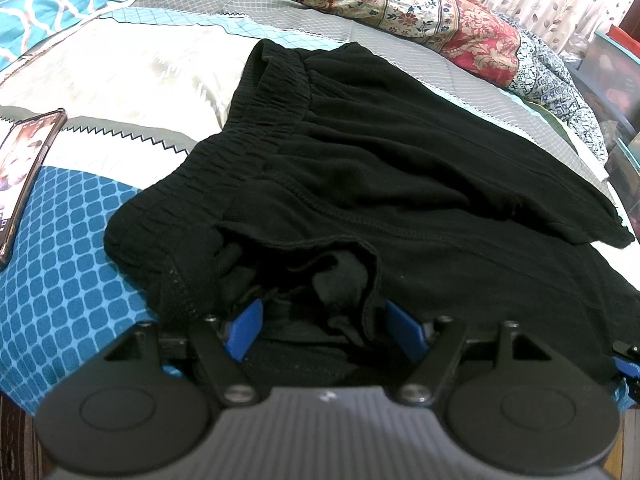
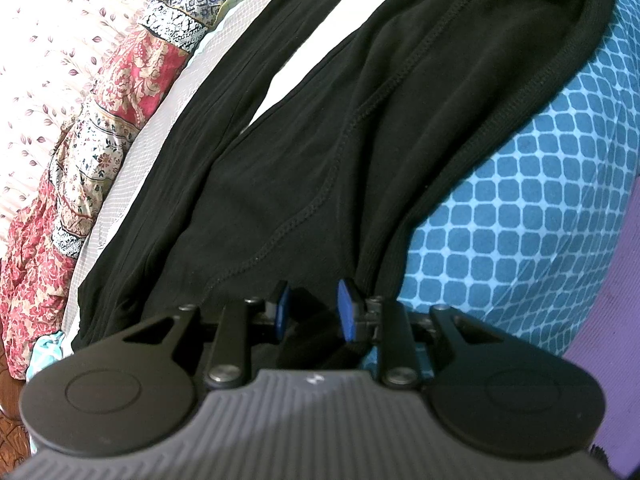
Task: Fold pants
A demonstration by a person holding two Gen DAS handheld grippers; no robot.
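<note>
A: Where are the pants point(image 1: 400, 152)?
B: Centre frame, on the bed point(image 1: 72, 264). Left gripper point(image 1: 324, 320) spread around the waistband; right gripper point(image 2: 314, 312) pinching a leg hem, probably to fold.

We see black pants point(image 1: 400, 168) lying on a bedsheet point(image 1: 72, 240) patterned with teal rounded squares, plus white and grey zigzag-edged bands. Behind lies a red and cream floral quilt point(image 1: 400, 4) with navy borders. Both grippers show blue pads point(image 2: 347, 312) on black and grey bodies.
</note>
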